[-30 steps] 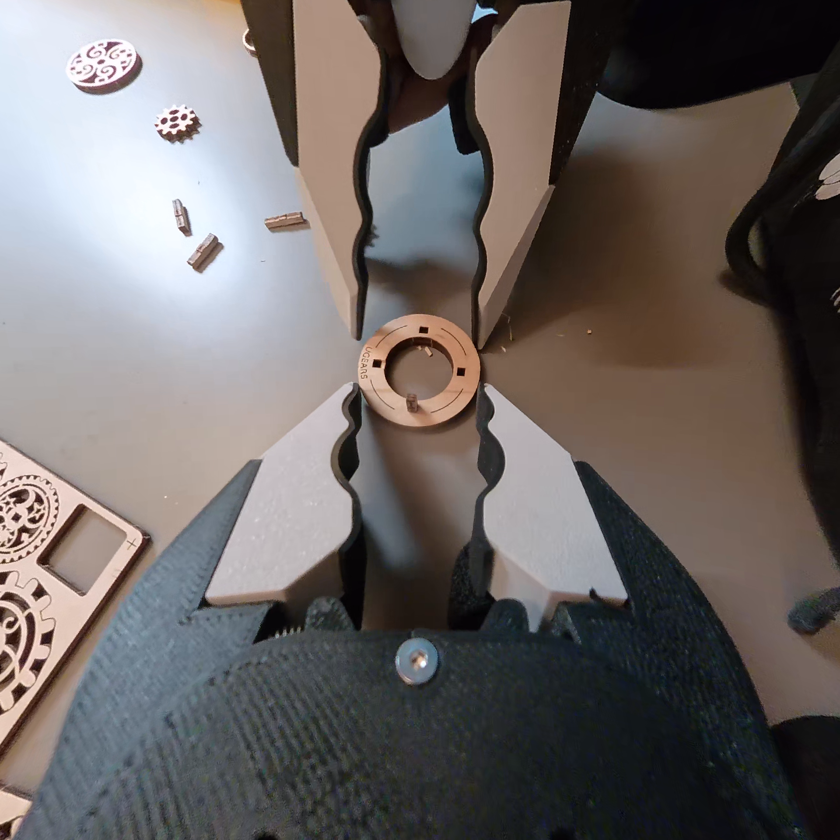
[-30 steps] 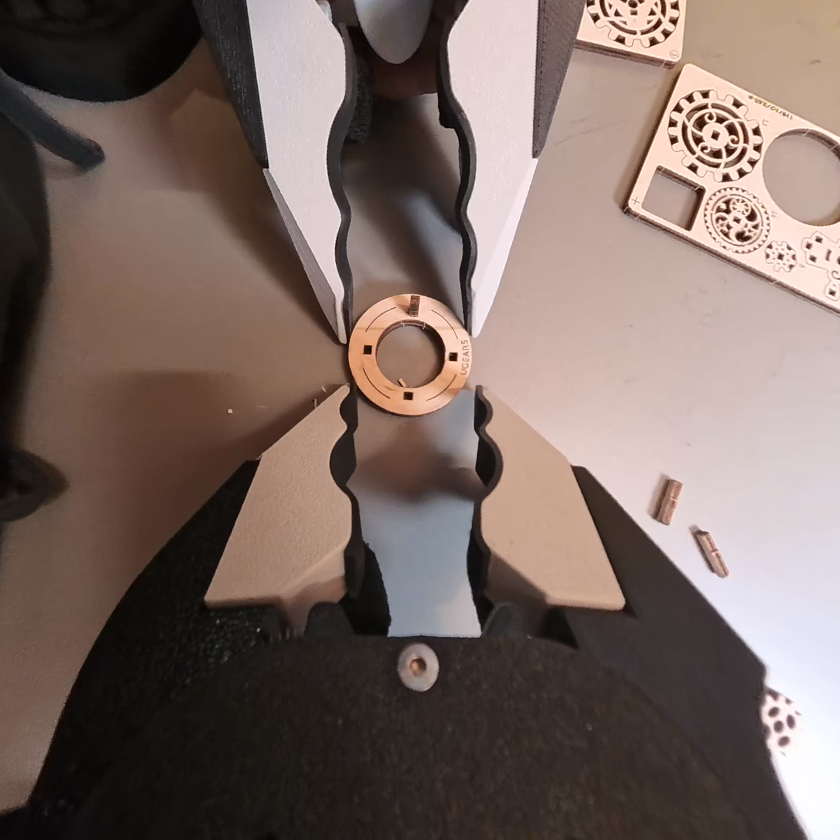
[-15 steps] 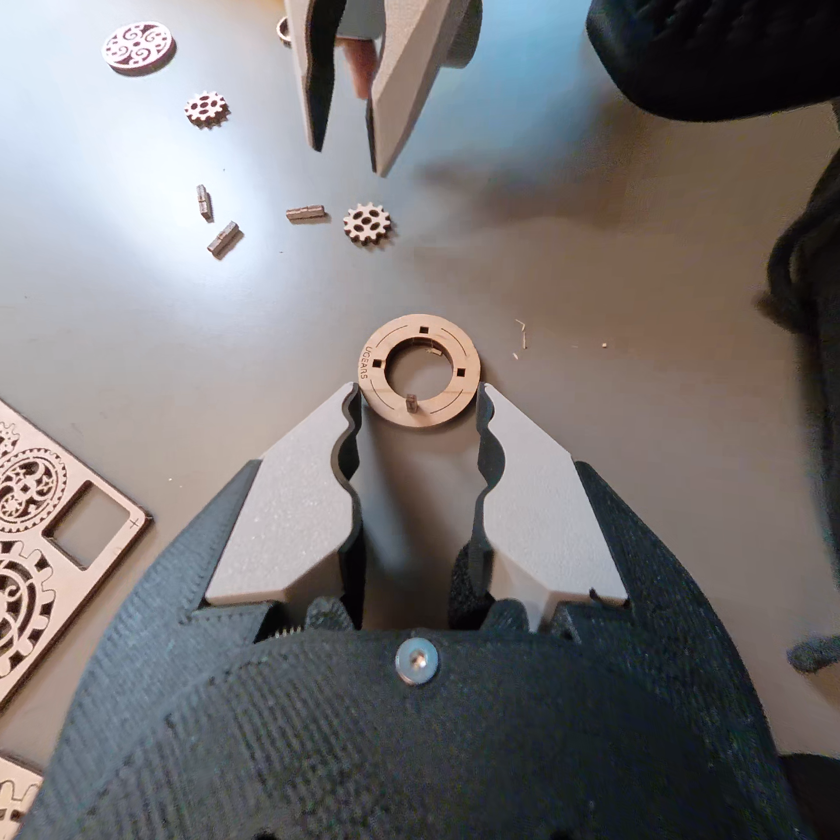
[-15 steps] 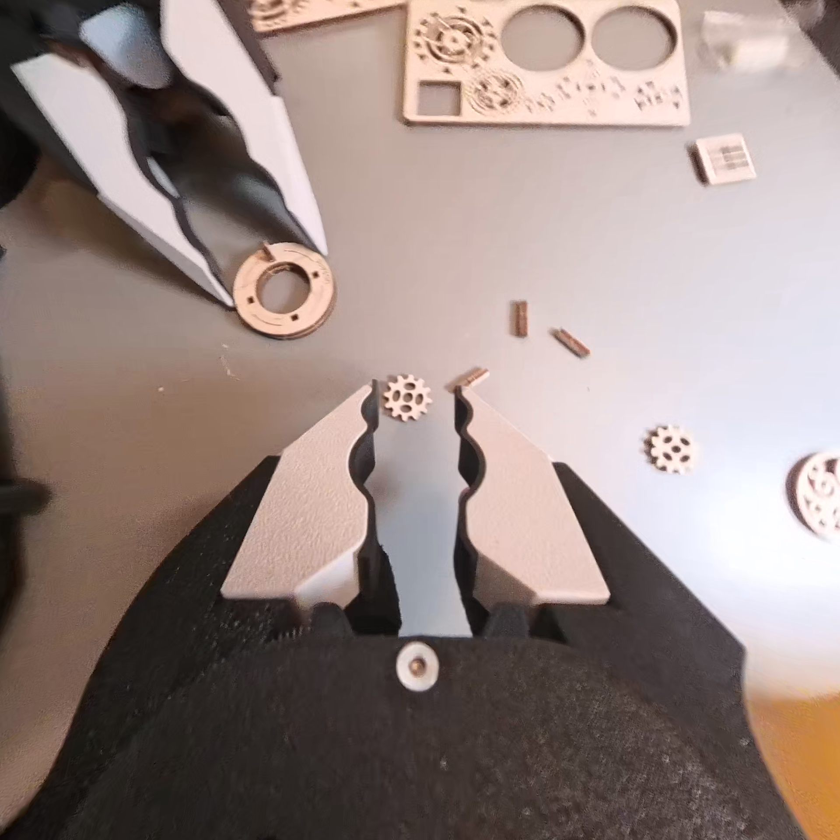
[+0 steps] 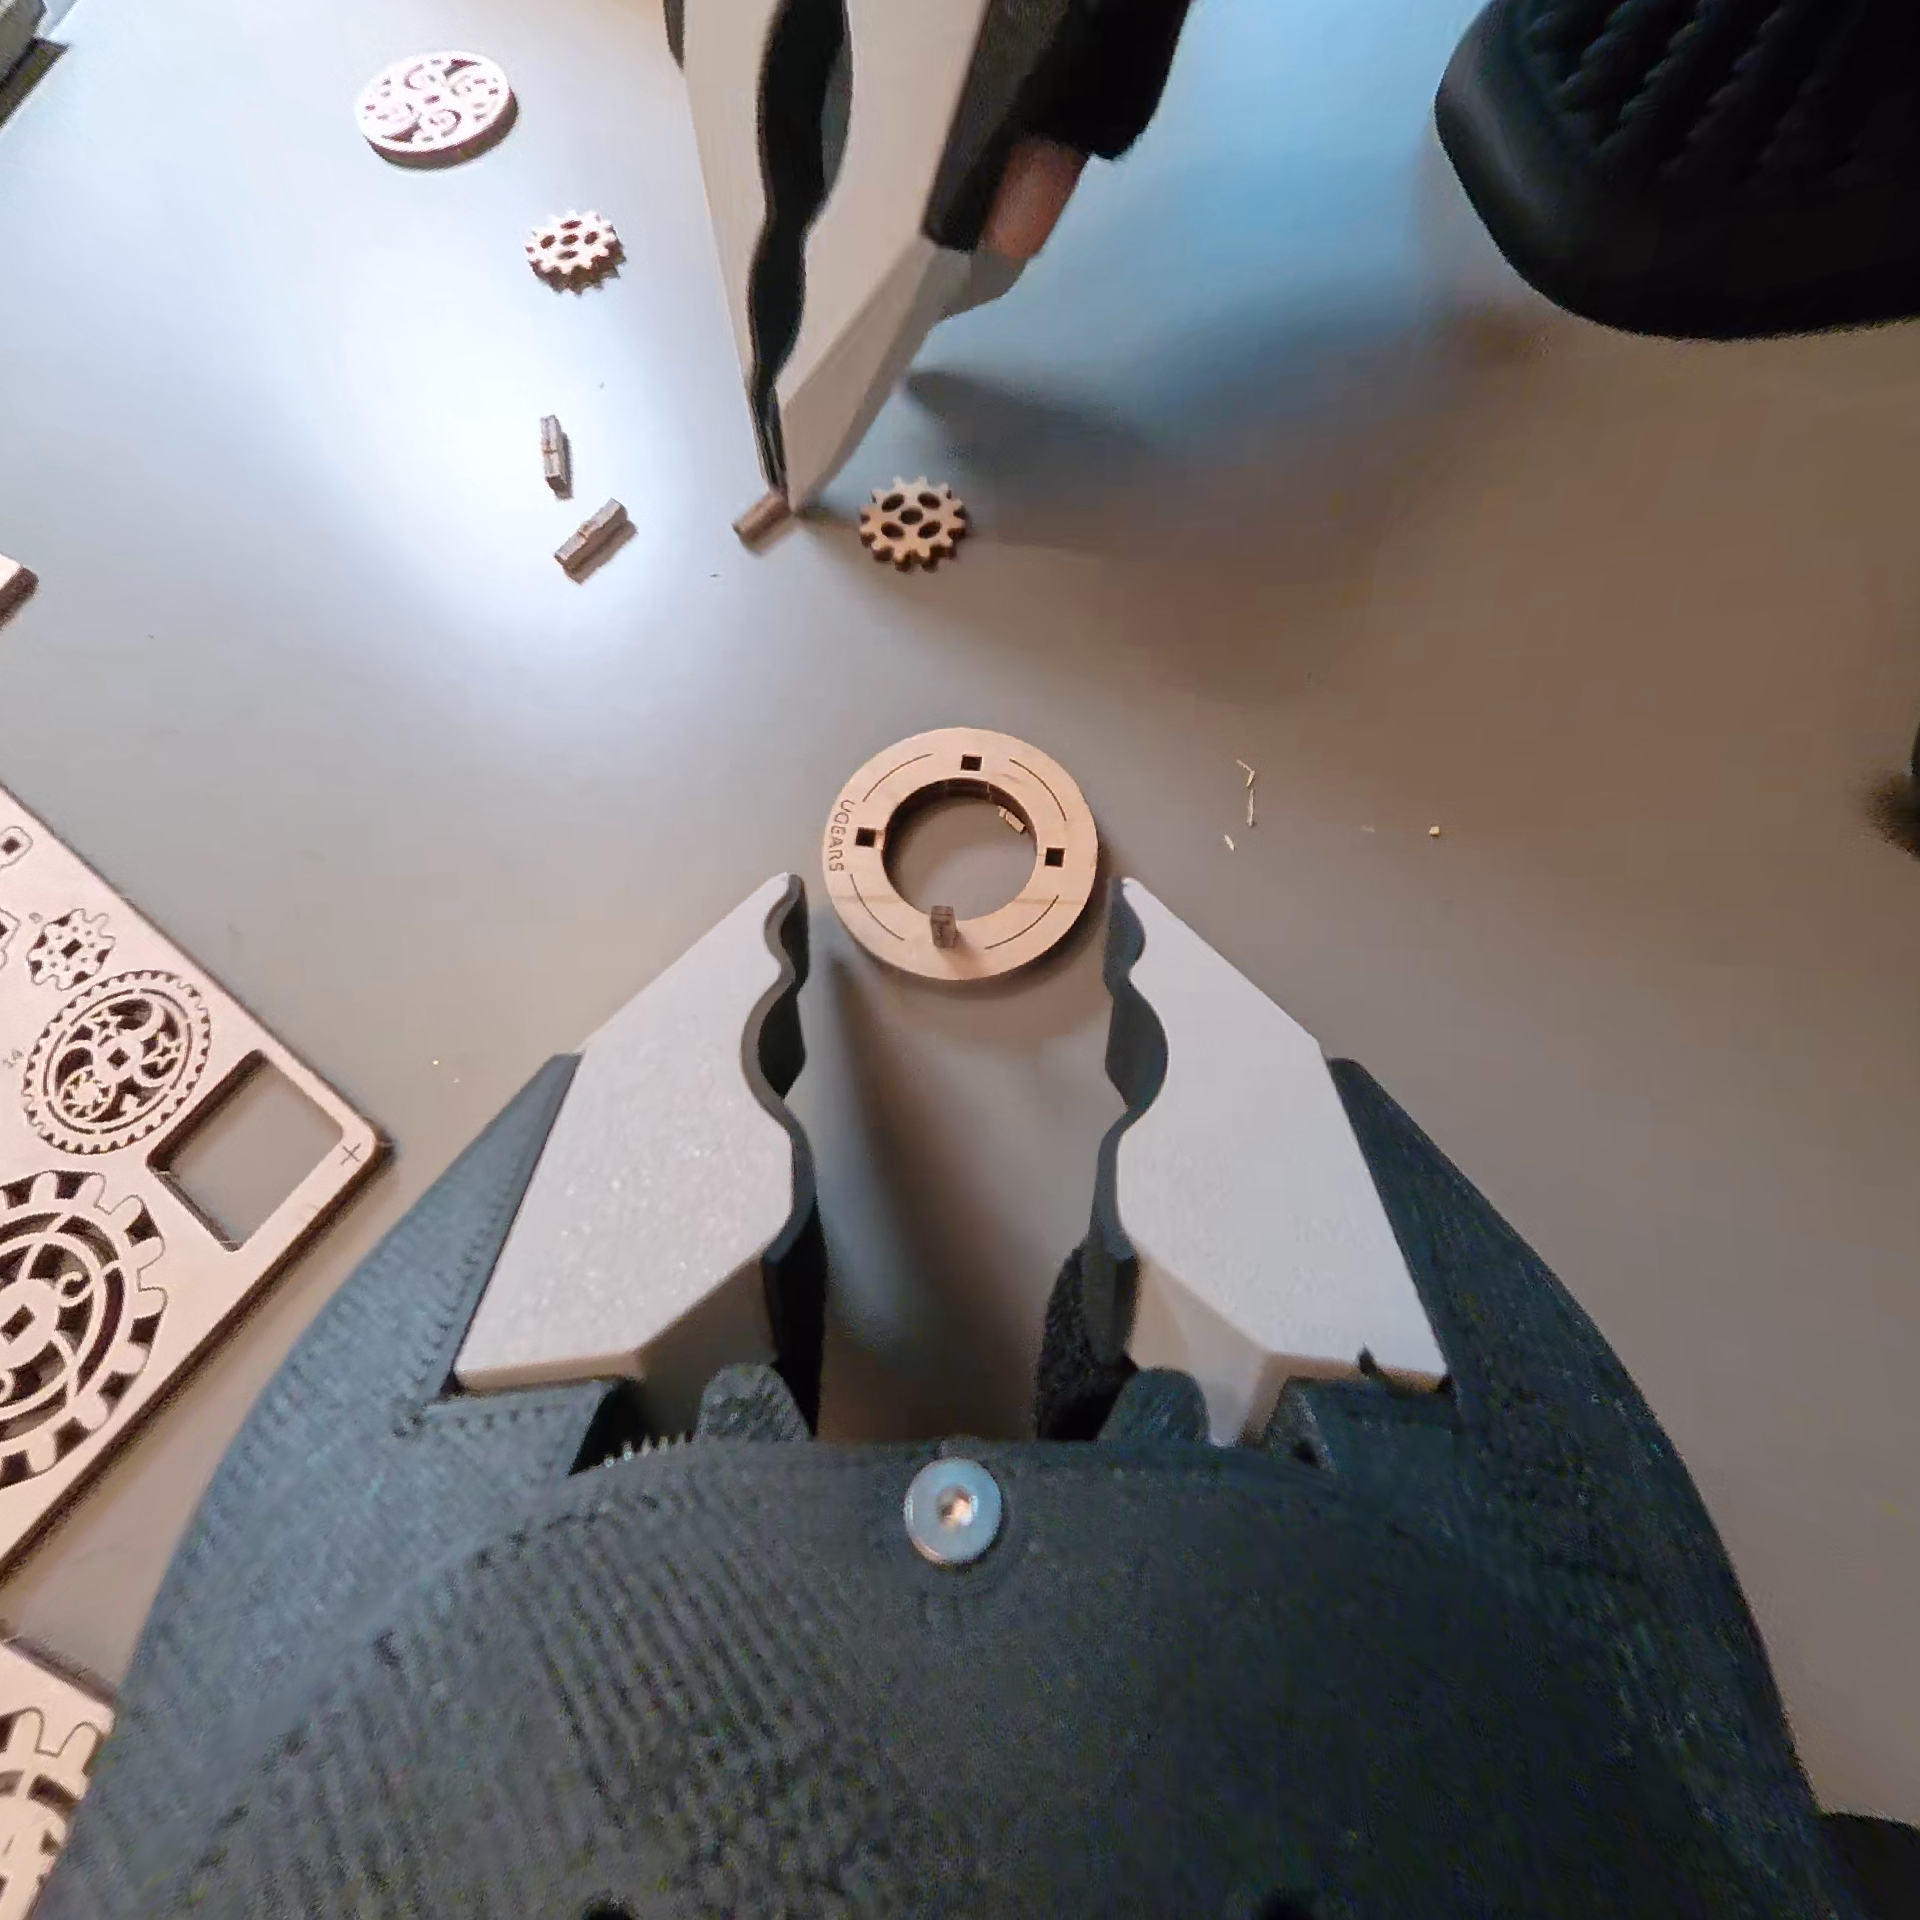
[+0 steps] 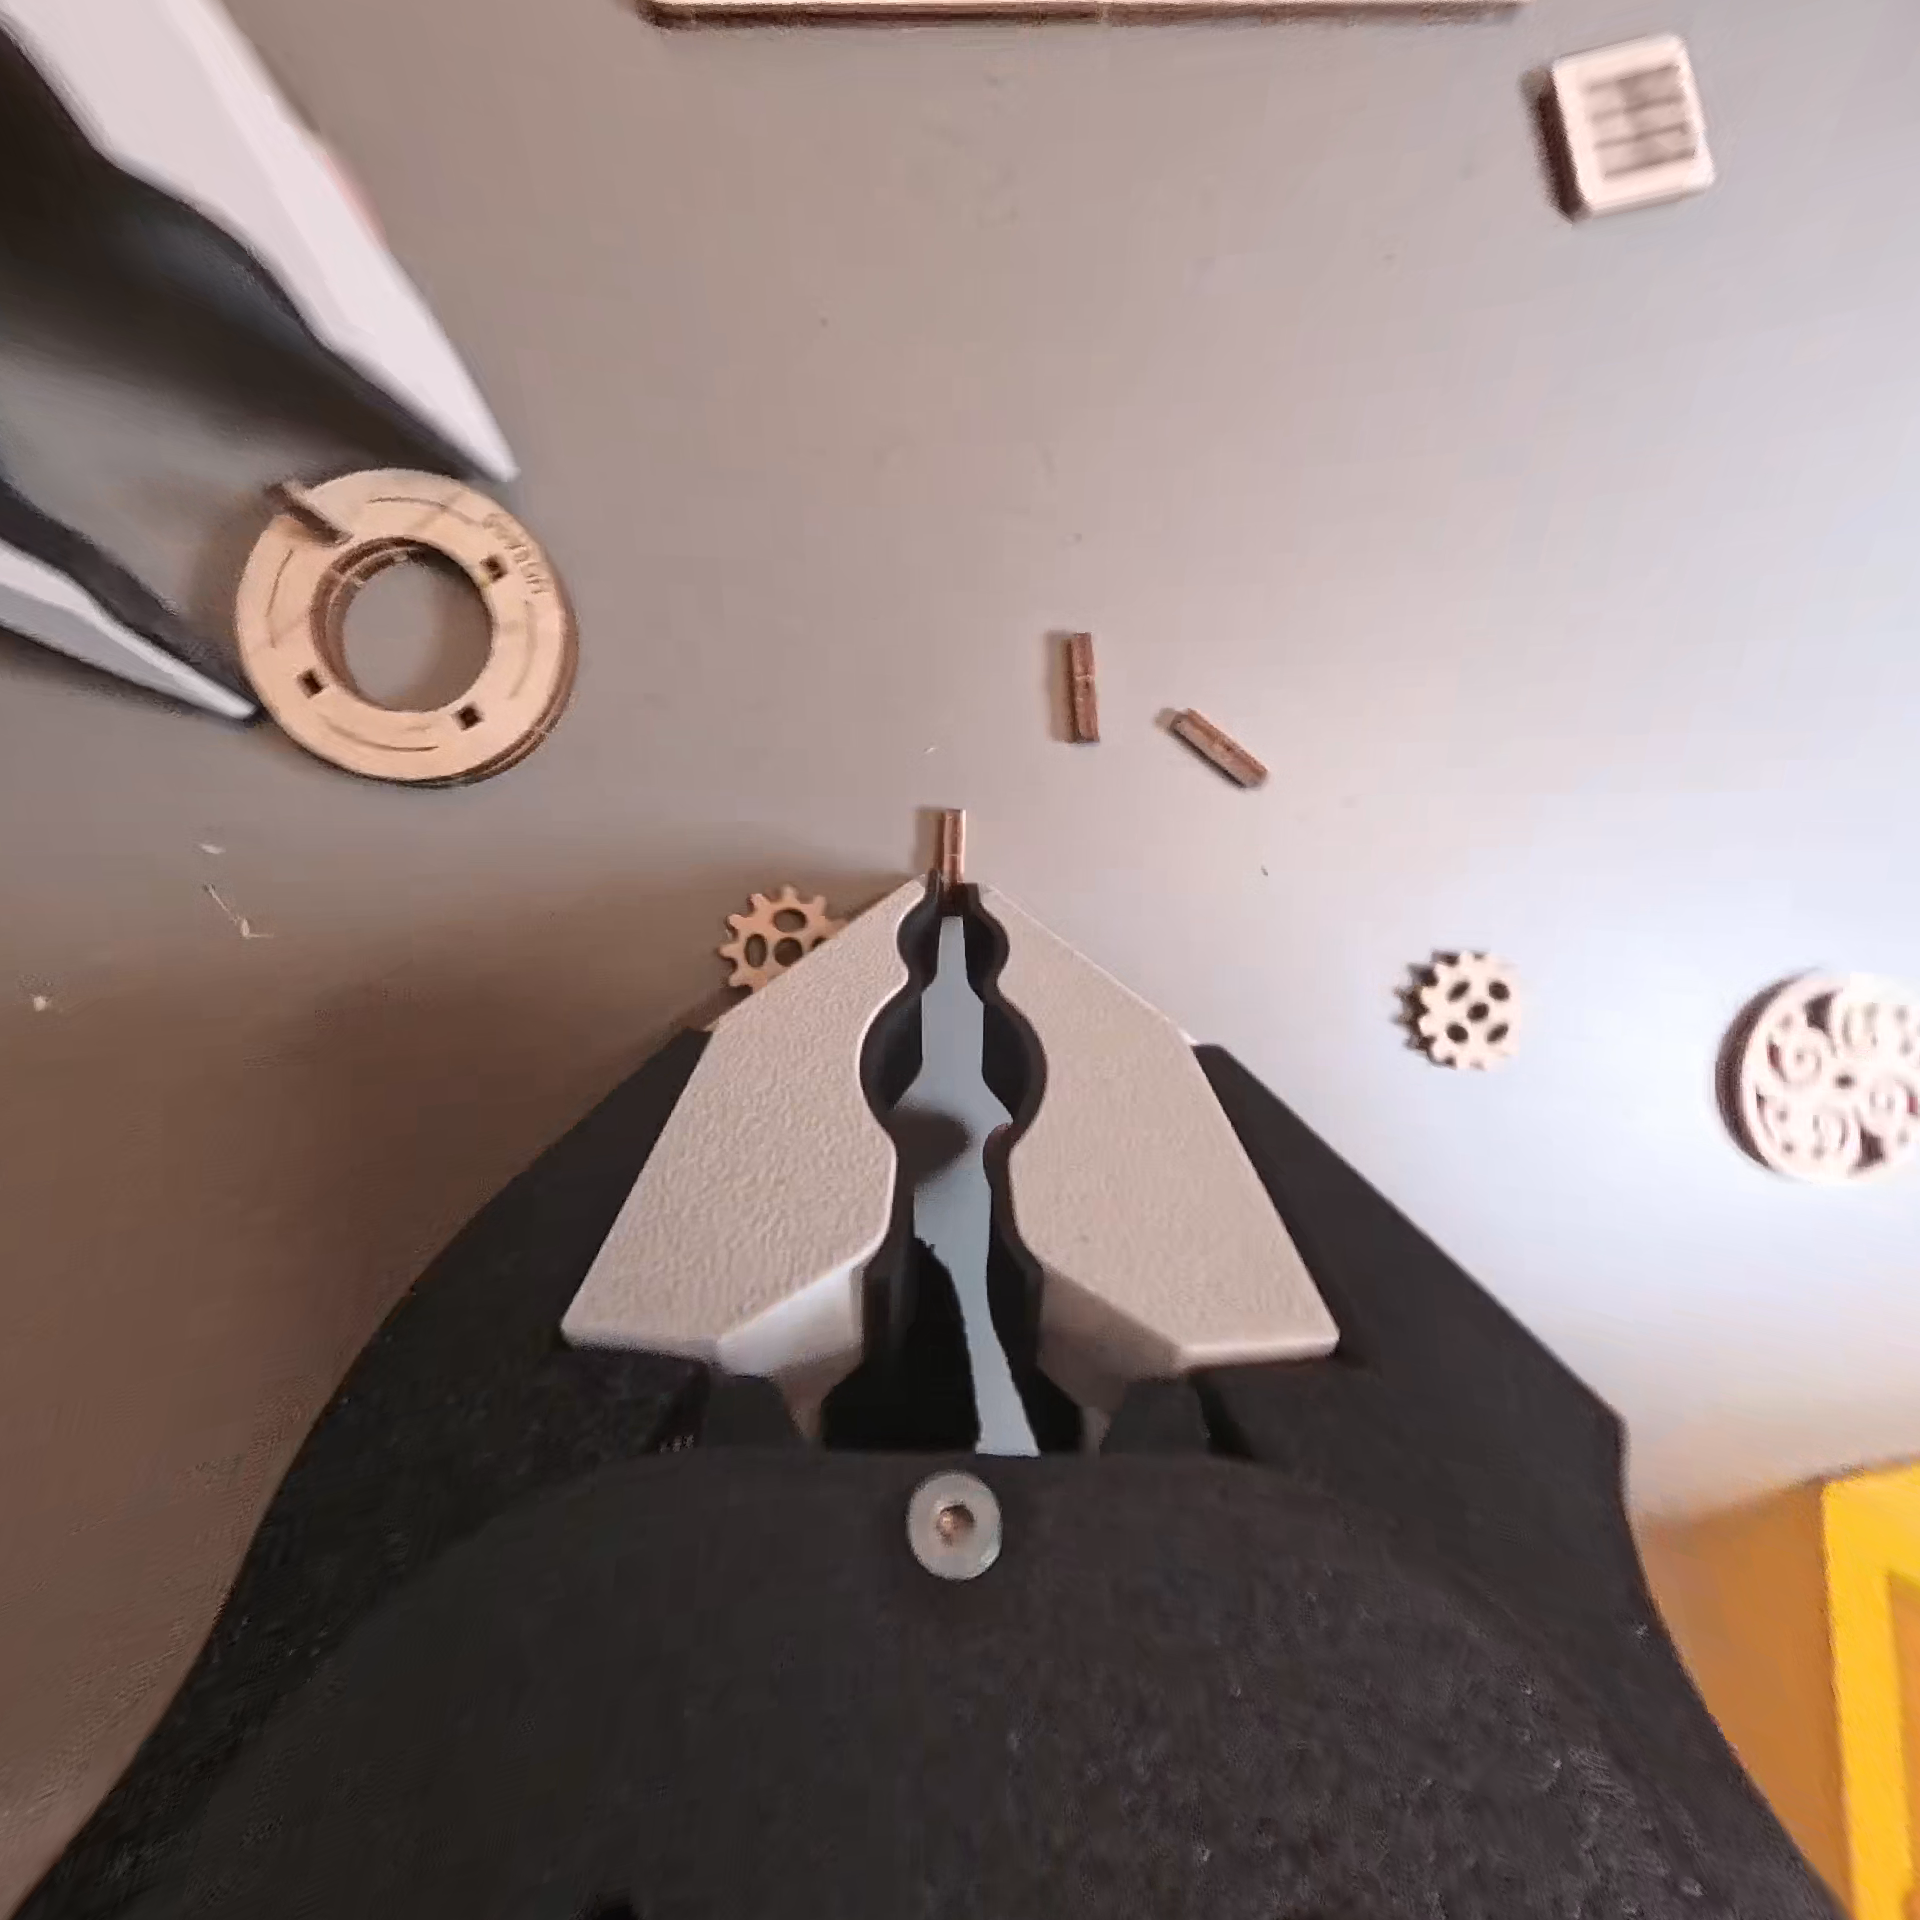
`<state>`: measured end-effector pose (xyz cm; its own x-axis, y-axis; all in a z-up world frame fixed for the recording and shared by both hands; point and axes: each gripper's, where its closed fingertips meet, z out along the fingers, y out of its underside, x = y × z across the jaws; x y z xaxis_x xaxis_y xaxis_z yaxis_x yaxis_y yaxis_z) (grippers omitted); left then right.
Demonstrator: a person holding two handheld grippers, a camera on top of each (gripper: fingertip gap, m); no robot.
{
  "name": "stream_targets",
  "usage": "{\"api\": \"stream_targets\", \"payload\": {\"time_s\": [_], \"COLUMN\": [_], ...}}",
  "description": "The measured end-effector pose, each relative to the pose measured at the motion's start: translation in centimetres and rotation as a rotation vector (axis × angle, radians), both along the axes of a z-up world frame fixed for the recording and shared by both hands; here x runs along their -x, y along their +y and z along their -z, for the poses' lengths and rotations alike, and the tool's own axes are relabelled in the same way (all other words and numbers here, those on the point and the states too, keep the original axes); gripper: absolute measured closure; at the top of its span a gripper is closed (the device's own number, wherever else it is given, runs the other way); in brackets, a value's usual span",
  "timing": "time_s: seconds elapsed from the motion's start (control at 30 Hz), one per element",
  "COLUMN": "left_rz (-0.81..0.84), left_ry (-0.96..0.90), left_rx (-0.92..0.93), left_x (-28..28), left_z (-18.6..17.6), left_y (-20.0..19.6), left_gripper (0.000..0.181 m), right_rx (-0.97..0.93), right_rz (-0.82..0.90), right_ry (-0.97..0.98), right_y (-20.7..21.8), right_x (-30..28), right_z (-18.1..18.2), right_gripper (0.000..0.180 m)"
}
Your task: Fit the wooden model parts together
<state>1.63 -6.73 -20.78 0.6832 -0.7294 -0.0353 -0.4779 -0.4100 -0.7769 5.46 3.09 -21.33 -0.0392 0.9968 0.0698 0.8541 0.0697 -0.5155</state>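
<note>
A wooden ring (image 5: 961, 852) with one small peg standing in it lies on the grey table, just ahead of my open, empty left gripper (image 5: 956, 899). It also shows in the right wrist view (image 6: 405, 629), beside the left gripper's fingers (image 6: 343, 343). My right gripper (image 6: 951, 885) is shut on a small wooden peg (image 6: 952, 840) at the table surface; the peg also shows in the left wrist view (image 5: 758, 516) under the right gripper's tips (image 5: 774, 488). A small gear (image 6: 774, 940) lies just left of the right fingers.
Two more pegs (image 6: 1081, 688) (image 6: 1218, 745), another small gear (image 6: 1465, 1010) and a patterned disc (image 6: 1834, 1075) lie to the right. A laser-cut wooden sheet (image 5: 114, 1132) lies at the left of the left wrist view. A small square block (image 6: 1621, 123) sits far right. My right tips are roughly 10 cm from the small gear (image 6: 1465, 1010). The left camera catches it too, in the left wrist view (image 5: 578, 237).
My right gripper left the ring, swung over to the loose parts, came down and shut on a peg. My left gripper stayed open at the ring.
</note>
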Motion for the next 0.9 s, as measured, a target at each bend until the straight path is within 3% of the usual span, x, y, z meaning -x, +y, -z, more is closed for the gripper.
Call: {"api": "stream_targets", "payload": {"time_s": [0.17,0.3,0.47,0.8,0.9], "left_rz": [-0.024,-0.071,-0.047,0.016,0.028], "left_ry": [-0.211,-0.505,-0.822,-0.728,-0.675], "left_rx": [-0.012,0.059,0.207,0.154,0.075], "left_x": [0.1,0.2,-0.5,-2.0,-1.8], "left_z": [-2.8,-5.8,-7.9,-8.5,-9.0], "left_y": [0.1,0.3,-0.2,-1.5,-1.5], "left_gripper": [0.121,0.139,0.159,0.177,0.178], "right_rx": [-0.129,-0.142,-0.313,-0.517,-0.491], "right_rz": [-0.323,-0.538,-0.657,-0.699,-0.661], "right_ry": [0.119,0.373,0.508,0.525,0.572], "right_y": [-2.5,-7.3,-10.0,-11.1,-11.2], "right_x": [1.6,3.1,3.5,2.7,2.7], "right_z": [-1.4,-5.4,-7.3,-8.9,-9.6], "right_gripper": [0.178,0.178,0.178,0.178,0.177]}}
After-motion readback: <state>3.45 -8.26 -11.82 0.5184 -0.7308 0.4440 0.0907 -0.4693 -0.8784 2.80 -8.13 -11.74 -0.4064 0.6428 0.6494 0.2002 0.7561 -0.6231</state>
